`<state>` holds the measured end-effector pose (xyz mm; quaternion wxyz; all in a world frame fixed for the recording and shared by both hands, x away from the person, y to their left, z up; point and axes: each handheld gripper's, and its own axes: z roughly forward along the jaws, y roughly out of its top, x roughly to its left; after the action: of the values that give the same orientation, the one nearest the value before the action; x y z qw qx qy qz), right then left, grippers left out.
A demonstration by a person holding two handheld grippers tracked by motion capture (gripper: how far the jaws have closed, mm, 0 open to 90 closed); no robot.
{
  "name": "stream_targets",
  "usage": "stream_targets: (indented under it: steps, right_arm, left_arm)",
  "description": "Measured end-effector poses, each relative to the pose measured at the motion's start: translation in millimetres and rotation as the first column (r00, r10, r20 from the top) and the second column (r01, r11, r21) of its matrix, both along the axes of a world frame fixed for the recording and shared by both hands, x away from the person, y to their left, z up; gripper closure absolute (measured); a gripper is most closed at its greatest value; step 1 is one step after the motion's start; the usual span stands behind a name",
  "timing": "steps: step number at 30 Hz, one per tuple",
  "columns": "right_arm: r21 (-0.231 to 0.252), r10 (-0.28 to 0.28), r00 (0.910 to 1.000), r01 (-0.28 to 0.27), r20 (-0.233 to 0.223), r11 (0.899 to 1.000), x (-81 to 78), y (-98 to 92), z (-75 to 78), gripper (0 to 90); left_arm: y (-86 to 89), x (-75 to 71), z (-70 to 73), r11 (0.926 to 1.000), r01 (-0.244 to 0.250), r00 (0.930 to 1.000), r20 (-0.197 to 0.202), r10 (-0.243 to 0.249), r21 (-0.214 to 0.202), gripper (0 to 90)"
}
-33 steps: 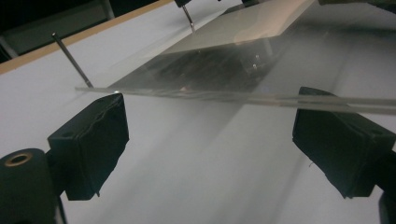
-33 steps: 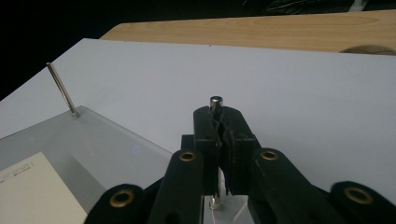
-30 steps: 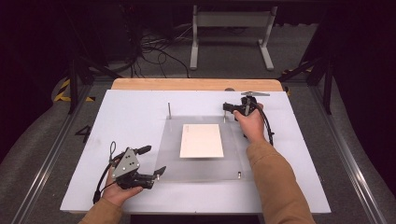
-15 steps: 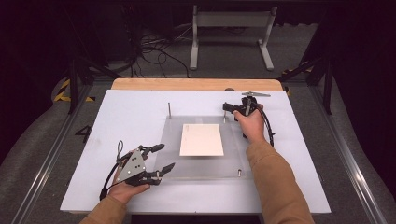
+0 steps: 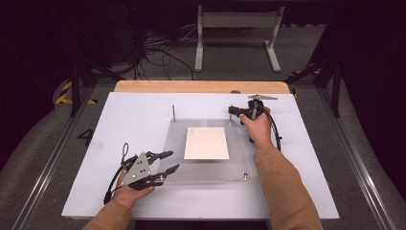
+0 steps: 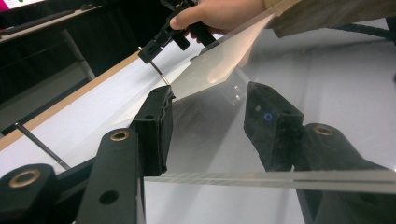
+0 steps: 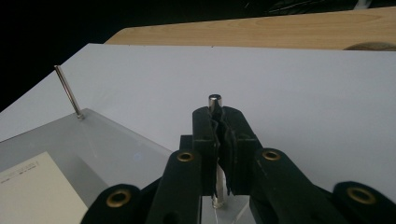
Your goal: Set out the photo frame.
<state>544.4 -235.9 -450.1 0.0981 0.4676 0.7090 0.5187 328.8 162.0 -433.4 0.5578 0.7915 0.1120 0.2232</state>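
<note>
The white table (image 5: 129, 120) carries a clear acrylic plate (image 5: 174, 163) with a cream card (image 5: 207, 143) lying on its centre. Your left gripper (image 5: 167, 161) sits released at the plate's near-left edge. Your right gripper (image 5: 233, 110) is clenched around the upright metal pin (image 7: 215, 101) at the plate's far-right corner.

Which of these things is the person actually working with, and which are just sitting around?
In use:
- clear plate
- card lying on it
- pin at its far corner, clamped in the right gripper
- left gripper, open at the plate's near-left edge

Lying about:
- second upright pin
- metal stand on the floor
- floor cables
</note>
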Motion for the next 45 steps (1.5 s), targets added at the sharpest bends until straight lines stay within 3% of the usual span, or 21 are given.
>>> stream_targets:
  steps: [3,7,9,18,24,29,30,35,38,42,45]
  right_arm:
    - [0.024,-0.003,0.9996,0.003,-0.028,1.0,-0.1,-3.0,-0.2,77.1]
    - [-0.027,-0.014,0.9995,0.014,-0.03,1.0,-4.8,-4.3,3.9,66.2]
    - [-0.023,-0.03,0.9991,0.029,-0.03,0.999,-8.5,-4.2,7.3,56.6]
    - [-0.085,0.011,0.9991,-0.008,0.041,0.996,-36.1,-6.2,28.7,42.5]
    - [-0.08,0.065,0.9912,-0.056,0.115,0.995,-63.9,-14.6,43.9,36.5]
    - [-0.088,0.132,0.9728,-0.117,0.19,0.989,-96.7,-24.2,54.5,35.9]
    - [-0.088,0.132,0.9728,-0.117,0.19,0.989,-96.7,-24.2,54.5,35.9]
    - [-0.108,0.175,0.9458,-0.15,0.273,0.983,-124.9,-34.0,65.3,32.0]
    - [-0.128,0.198,0.9362,-0.167,0.29,0.978,-140.2,-38.0,71.4,29.5]
    - [-0.104,0.246,0.9209,-0.225,0.302,0.969,-157.4,-42.6,73.8,27.5]
    - [-0.121,0.268,0.9121,-0.242,0.31,0.963,-168.8,-46.0,73.3,26.8]
  left_arm:
    - [-0.1,0.1,0.1,1.0,0.001,1.0,-0.004,-0.001,0.001,51.1]
    - [-0.3,1.1,2.0,1.0,0.003,0.9999,-0.014,-0.003,-0.003,51.1]
    - [-0.8,1.9,3.4,1.0,0.005,0.9999,-0.014,-0.005,-0.003,51.2]
    - [-2.3,3.0,6.7,0.9999,0.006,0.9995,-0.031,-0.006,-0.01,51.4]
    - [-2.1,4.3,8.8,1.0,0.006,0.9995,-0.032,-0.006,-0.007,51.3]
    - [-2.4,4.3,10.2,1.0,0.001,0.9991,-0.042,-0.001,-0.009,51.2]
    - [-2.5,4.3,10.4,1.0,0.0,0.9991,-0.044,0.0,-0.01,51.2]
    - [-2.6,5.0,12.0,1.0,-0.001,0.9989,-0.048,0.001,-0.008,51.2]
    - [-2.5,5.3,12.9,1.0,0.001,0.9986,-0.053,-0.001,-0.008,51.2]
    - [-2.7,5.7,14.1,1.0,-0.002,0.9984,-0.056,0.002,-0.01,51.2]
    - [-2.5,6.1,15.1,1.0,-0.003,0.9984,-0.057,0.003,-0.008,51.2]
